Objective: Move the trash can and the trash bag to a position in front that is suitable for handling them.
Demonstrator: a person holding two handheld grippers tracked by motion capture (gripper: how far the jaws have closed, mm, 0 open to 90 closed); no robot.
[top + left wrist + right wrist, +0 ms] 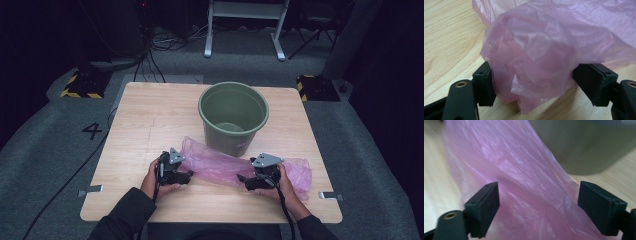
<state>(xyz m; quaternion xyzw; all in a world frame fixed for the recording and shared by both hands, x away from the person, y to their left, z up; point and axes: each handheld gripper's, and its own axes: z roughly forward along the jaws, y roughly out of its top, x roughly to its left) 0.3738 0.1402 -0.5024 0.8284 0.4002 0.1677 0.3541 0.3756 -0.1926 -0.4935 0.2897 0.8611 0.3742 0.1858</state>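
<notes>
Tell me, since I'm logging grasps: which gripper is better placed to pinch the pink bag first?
Left, probably. The left gripper has a crumpled bulge of the pink bag between its open jaws. The right gripper straddles flat film lying on the table.

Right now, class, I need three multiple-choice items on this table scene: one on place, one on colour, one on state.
1. Where does the pink plastic bag lie?
A. inside the bucket
B. on the table in front of the bucket
C. on the floor

2. What colour is the bucket?
A. green
B. red
C. white

3. How do the left hand-held gripper's jaws stand?
A. shut, nothing between them
B. open on either side of bunched bag
C. clamped on the bucket rim

Answers: 1 B, the high view shows it on the wood; 2 A, its wall is olive green; 3 B, the left gripper view shows it.
</notes>
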